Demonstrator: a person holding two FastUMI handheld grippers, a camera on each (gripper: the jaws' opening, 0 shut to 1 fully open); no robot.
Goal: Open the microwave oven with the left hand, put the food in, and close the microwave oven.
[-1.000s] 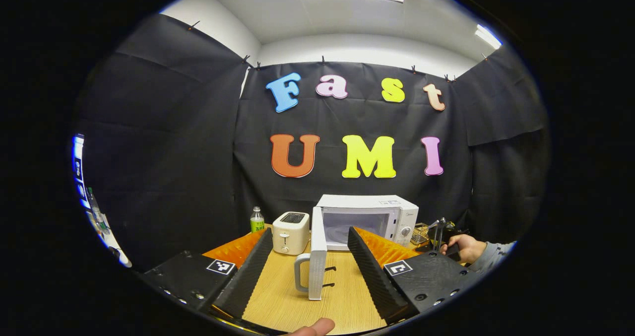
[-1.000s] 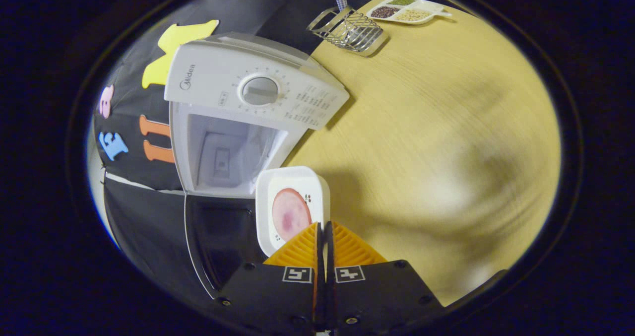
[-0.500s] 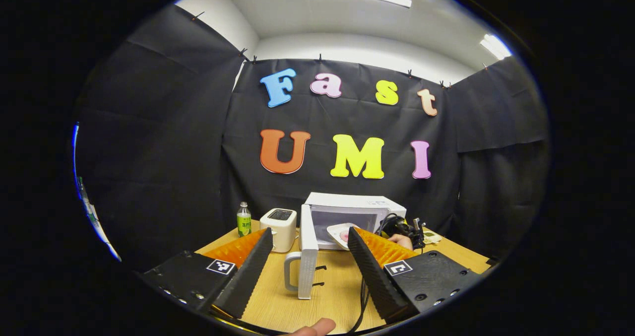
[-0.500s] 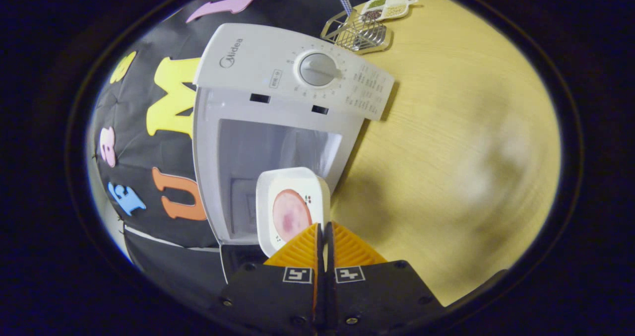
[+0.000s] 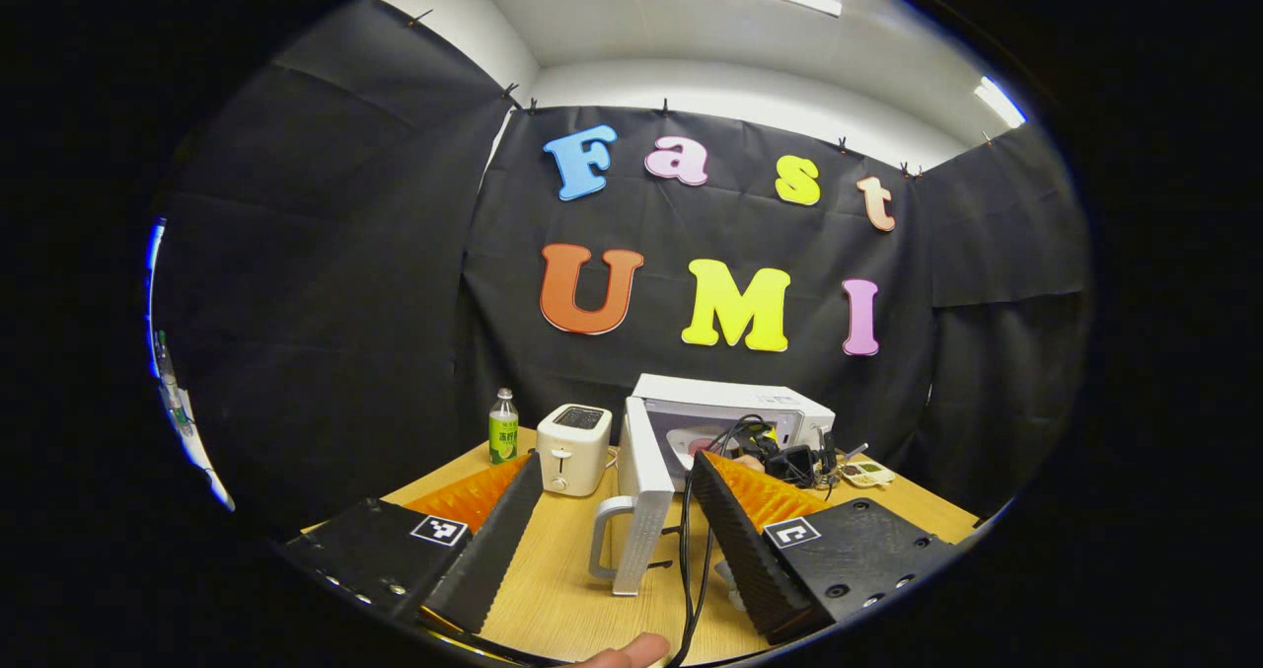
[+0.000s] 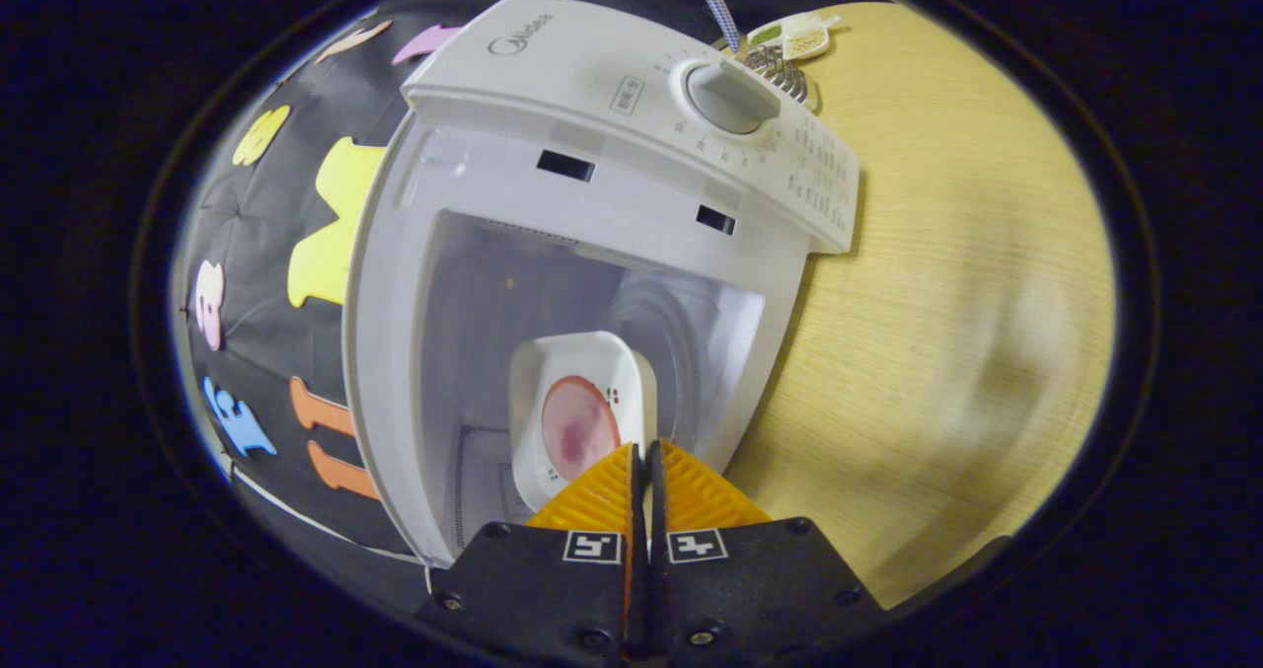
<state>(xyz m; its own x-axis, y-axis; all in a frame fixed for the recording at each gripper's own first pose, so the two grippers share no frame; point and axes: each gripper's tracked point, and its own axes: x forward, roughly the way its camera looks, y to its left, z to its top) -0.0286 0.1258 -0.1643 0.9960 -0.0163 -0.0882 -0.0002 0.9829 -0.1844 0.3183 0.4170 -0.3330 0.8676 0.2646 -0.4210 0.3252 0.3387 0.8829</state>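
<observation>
Here the middle step was in hand: the food was being carried into the white box-shaped microwave oven (image 6: pixel 592 135). In the right gripper view the right tongs (image 6: pixel 643 471) were pressed together on the near rim of a white square dish (image 6: pixel 582 372) bearing a round pink slice of meat (image 6: pixel 572 426), and the dish hung just inside the mouth of the open cavity, seemingly above its floor rather than set down, though I could not tell for certain. The view was rolled on its side, so the control panel with its grey dial (image 6: pixel 728 98) lay toward the top.

In the left gripper view the left tongs (image 5: pixel 617 510) were spread wide with nothing between them, hovering above the pale wooden worktop (image 5: pixel 562 599). The white oven door (image 5: pixel 639 495) with its loop handle stood swung out, just ahead of those tongs. A white toaster (image 5: pixel 572 446) and a green-labelled bottle (image 5: pixel 503 429) stood to the left of the oven.

By my judgement the next move called for the dish to go deeper and come level onto the cavity floor before the right tongs let go and drew back clear of the opening. Only then could the left tongs push the door shut.
</observation>
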